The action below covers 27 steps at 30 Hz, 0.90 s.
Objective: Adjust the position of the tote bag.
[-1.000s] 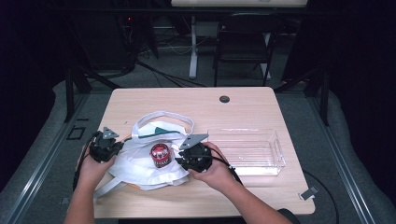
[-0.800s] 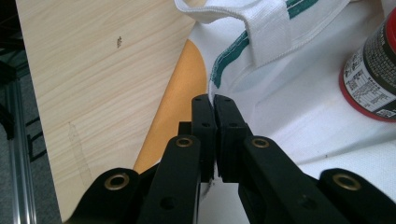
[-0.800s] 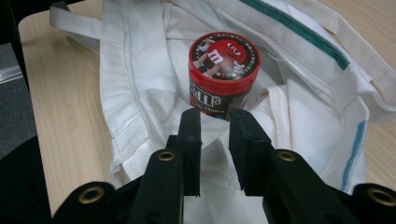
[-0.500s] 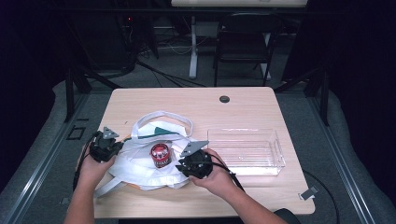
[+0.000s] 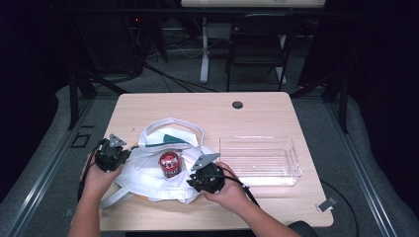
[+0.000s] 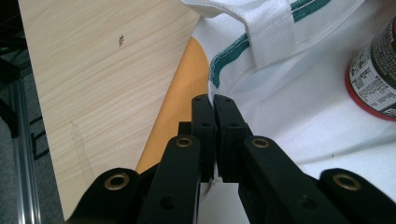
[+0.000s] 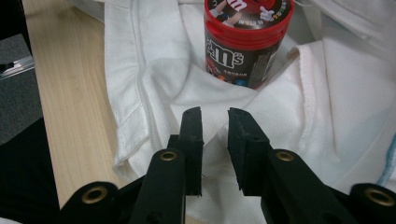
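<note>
The dark side of the red-lidded candy canister (image 7: 246,44) carries the "m&m's" logo in white letters. Its lid shows cartoon M&M's characters. Fine white print and a table on its label (image 6: 376,74) are too small to read.

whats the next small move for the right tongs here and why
Probably ease the right tongs forward to the candy can and close on it. Their jaws stand a little apart over the white bag, touching nothing, with the can just ahead, sitting in the bag's folds. The left tongs are shut on the bag's edge, which should steady it, and the clear bin waits beside.
</note>
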### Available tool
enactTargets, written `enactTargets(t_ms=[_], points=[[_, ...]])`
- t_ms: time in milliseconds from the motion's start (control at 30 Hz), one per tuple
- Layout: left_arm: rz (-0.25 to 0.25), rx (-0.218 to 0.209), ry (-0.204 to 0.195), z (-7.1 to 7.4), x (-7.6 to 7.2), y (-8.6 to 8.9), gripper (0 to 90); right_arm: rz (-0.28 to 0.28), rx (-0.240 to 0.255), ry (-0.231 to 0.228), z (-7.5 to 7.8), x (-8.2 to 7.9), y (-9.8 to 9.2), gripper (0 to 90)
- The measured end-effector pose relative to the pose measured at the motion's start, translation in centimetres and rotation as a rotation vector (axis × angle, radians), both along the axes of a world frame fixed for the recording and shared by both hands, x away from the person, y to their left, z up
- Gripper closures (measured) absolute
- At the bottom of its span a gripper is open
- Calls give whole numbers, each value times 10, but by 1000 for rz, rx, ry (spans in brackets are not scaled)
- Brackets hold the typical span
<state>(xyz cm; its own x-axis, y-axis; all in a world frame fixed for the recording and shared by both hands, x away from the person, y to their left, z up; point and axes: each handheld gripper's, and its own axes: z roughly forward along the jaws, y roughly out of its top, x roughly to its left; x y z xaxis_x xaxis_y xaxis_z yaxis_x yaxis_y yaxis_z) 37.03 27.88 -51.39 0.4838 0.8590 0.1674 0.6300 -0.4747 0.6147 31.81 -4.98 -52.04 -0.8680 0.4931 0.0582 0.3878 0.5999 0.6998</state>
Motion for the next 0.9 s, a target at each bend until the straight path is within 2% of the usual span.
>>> enactTargets(t_ms=[233,533,667,900], points=[[2,-3,1,1,0,1,880,2,-13,7,-6,-1,0,752],[2,-15,5,3,-1,4,858,-5,25,1,-3,-2,-2,717],[3,-36,1,5,-1,6,832,-1,24,-3,-2,-2,-3,708],[11,-101,-18,13,-4,9,744,-13,45,-4,1,-2,-4,678]])
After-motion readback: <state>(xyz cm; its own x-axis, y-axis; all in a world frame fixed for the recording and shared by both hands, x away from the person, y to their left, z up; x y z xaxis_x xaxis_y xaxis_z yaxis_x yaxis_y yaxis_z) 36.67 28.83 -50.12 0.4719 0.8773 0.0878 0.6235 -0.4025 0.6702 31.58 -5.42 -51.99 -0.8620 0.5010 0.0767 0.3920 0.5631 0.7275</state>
